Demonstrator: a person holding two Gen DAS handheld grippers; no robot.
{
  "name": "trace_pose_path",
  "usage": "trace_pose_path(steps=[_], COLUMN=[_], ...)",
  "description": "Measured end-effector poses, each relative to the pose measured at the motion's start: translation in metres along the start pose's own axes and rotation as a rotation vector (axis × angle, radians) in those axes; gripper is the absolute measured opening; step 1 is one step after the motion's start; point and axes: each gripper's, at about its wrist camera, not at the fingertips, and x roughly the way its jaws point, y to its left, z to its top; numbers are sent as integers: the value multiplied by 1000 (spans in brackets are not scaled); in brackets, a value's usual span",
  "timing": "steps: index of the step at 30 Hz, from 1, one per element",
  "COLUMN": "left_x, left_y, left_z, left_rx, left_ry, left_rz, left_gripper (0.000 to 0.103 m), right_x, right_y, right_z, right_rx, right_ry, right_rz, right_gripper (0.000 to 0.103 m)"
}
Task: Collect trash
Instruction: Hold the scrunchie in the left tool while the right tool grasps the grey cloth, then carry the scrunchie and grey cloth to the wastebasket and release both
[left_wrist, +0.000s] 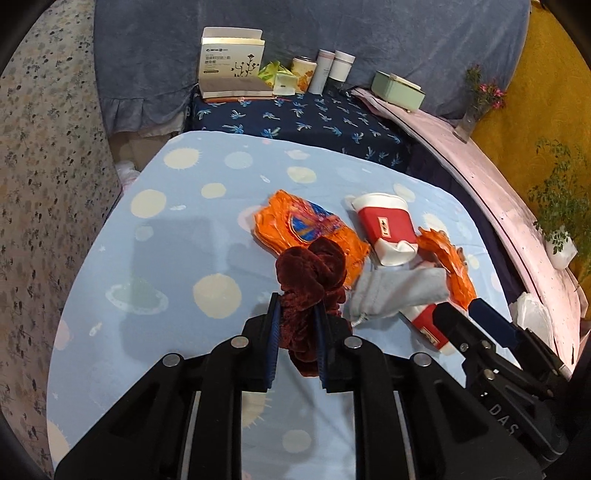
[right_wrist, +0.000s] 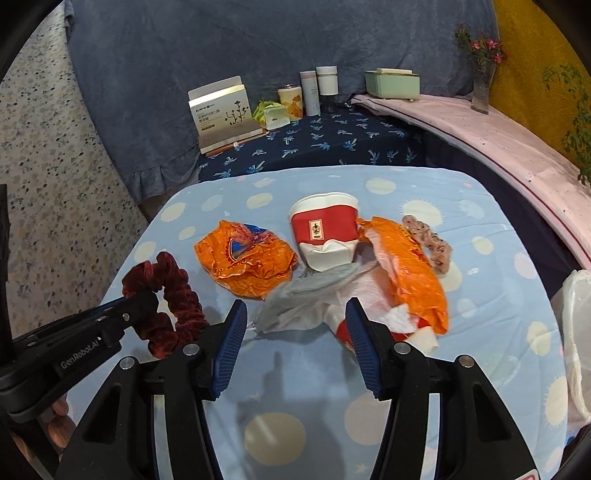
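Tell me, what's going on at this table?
A person with a gripper in each hand is clearing clutter. The left gripper is shut on a dark red scrunchie. The right gripper is open, poised near a grey cloth among crushed red-and-white cups and orange wrappers.

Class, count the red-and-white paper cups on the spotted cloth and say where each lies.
2: one cup lies behind the grey rag; another cup lies partly hidden beneath it.
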Motion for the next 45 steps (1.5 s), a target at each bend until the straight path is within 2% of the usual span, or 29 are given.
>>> trace_pose_path(steps=[2,5,9,14,24,34,45], left_x=[1,4,7,6,-11,-32,-40], left_y=[2,2,-3,-14,-70,-168,-278], left_z=[3,10,13,14,16,10,-22], left_rx=[3,13,24,39,118,253,426], left_ry=[-4,-7,-10,-13,-45,-83,-65], left_rz=[2,-1,-6,-14,-67,-154,-250], left_gripper=[16,16,16,16,16,16,16], right_x=[8,20,31,19,-53,-121,-171], right_y=[2,3,1,-5,-42,-121,-213], right_z=[1,1,2,3,20,21,-9], right_rx=[-2,1,8,16,68,166,306], right_ry=[10,30,49,14,-137,-258,-319], right_rz=[-3,-3,0,6,-2,-111,-234], right_gripper=[46,34,4,3,3,3,3])
